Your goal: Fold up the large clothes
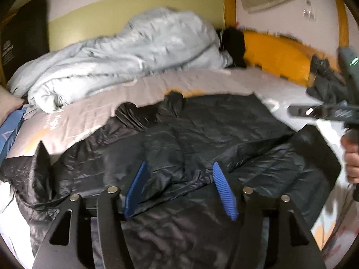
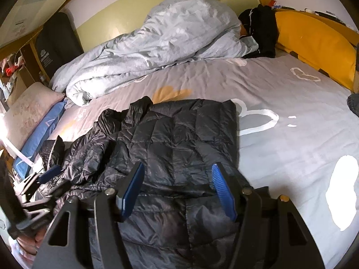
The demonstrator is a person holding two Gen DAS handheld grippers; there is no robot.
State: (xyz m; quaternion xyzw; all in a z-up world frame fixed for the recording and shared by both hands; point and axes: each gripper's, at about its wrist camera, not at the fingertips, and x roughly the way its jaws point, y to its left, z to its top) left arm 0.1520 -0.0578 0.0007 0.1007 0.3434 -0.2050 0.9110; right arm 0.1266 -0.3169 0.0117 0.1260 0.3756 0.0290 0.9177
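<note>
- Jacket (image 2: 179, 139): one black quilted puffer, spread on the bed (image 2: 291, 85) over a grey sheet with white and orange patterns; its quilted panel lies fairly flat toward the middle, and its left part is bunched in crumpled folds.
- Grippers: two, each with two blue-padded fingers.
- The left gripper (image 1: 179, 188) hovers over the jacket's crumpled part; its jaws stand released, wide apart, with the fabric lying below the gap and neither pad pressing on it.
- The right gripper (image 2: 178, 187) is above the jacket's near portion; its jaws are likewise spread and grasp nothing, the quilted fabric showing between and beneath the two pads.
- In the left wrist view, a hand (image 1: 353, 163) shows at the right edge on the right tool's grip.
- One pale blue-grey duvet (image 2: 161, 42) is heaped along the far side of the bed, well apart from the jacket.
- One yellow cushion (image 2: 314, 42) lies against the headboard, with a black item (image 2: 262, 31) between it and the duvet.
- One pinkish pillow (image 2: 31, 107) and one blue item (image 2: 42, 132) lie at the bed's left edge, near the jacket's bunched end.
</note>
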